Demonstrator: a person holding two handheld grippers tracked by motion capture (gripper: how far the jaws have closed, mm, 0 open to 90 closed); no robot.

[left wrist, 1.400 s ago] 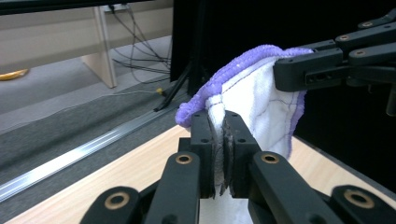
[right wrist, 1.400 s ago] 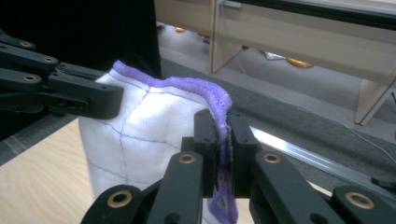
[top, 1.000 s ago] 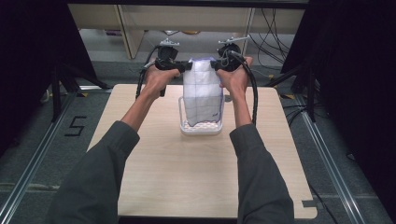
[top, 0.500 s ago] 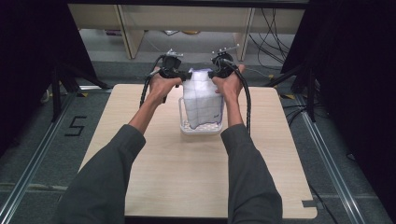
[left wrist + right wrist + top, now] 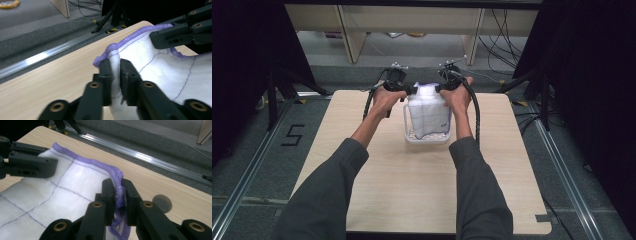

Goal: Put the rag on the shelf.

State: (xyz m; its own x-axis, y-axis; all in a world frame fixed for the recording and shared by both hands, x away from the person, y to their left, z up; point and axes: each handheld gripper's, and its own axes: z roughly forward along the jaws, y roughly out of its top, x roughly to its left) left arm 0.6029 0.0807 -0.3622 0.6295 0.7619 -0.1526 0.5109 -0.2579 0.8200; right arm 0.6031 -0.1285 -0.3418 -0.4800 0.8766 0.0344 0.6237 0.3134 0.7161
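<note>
A white cloth [image 5: 428, 116] with thin purple grid lines and a purple stitched hem hangs between my two grippers above a clear plastic container [image 5: 428, 137] on the table; its lower part sits in the container. My left gripper [image 5: 408, 90] is shut on the cloth's [image 5: 155, 67] upper left corner, and the left gripper [image 5: 115, 65] pinches a fold of white fabric just below the hem. My right gripper [image 5: 441, 88] is shut on the upper right corner, where the right gripper [image 5: 118, 185] clamps the purple hem of the cloth [image 5: 50, 195].
The light wooden table [image 5: 377, 180] has open surface in front of and beside the container. A small round grey disc [image 5: 162, 203] lies on the table by the right gripper. Black stands and cables crowd the floor beyond the far edge.
Both grippers have moved closer together, so the cloth's top edge is narrower. The cloth has stayed hanging into the container.
</note>
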